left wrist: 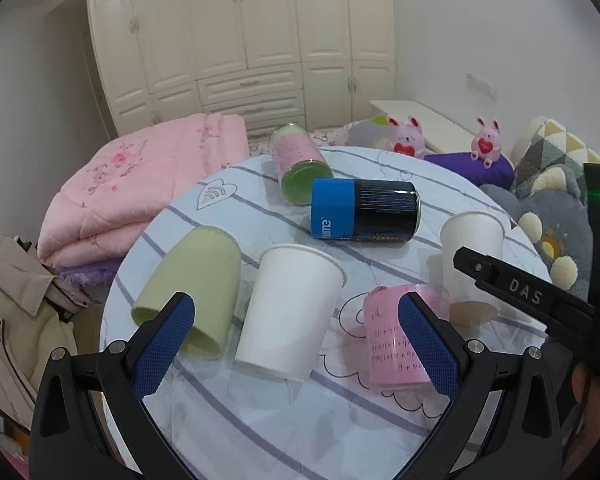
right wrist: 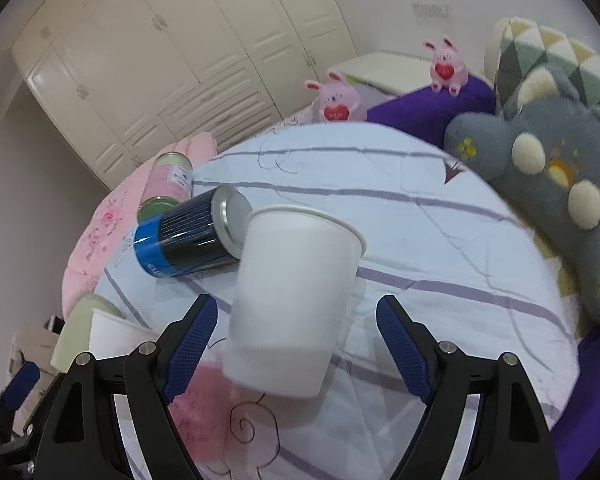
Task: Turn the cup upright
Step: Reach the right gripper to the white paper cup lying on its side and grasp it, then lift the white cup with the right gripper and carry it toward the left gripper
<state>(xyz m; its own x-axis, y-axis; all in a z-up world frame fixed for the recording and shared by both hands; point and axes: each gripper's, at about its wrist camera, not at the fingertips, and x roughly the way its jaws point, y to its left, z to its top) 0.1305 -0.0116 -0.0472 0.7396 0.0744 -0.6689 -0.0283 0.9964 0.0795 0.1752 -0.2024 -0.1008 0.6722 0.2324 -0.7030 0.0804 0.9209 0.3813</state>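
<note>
Round desk (left wrist: 260, 432) under a striped cloth, filling the lower half of the left wrist view.

Left gripper (left wrist: 296, 316) spread wide at bottom centre, blue pads (left wrist: 164, 344) clear of everything, nothing pinched. Framed between them, a white paper cup (left wrist: 292, 312) with rim toward the top, leaning, apart from both pads. Just left of it, a pale green cup (left wrist: 192, 288) lying tilted, mouth toward the lower edge. Right of centre, a pink-wrapped cup (left wrist: 388, 340) partly behind the right pad.

Further back, mid-frame, a blue and black can (left wrist: 364, 210) on its side, touching a green and pink can (left wrist: 296, 160), also on its side.

At right, a second white paper cup (left wrist: 470, 256), rim up, with the right gripper (left wrist: 512, 288) reaching in at its lower part.

Right wrist view: right gripper (right wrist: 296, 340) spread open, that white cup (right wrist: 296, 296) centred between the pads, touching neither. Contact with the desk hard to tell through blur. Grey plush cushion (right wrist: 548, 184) at right edge.
</note>
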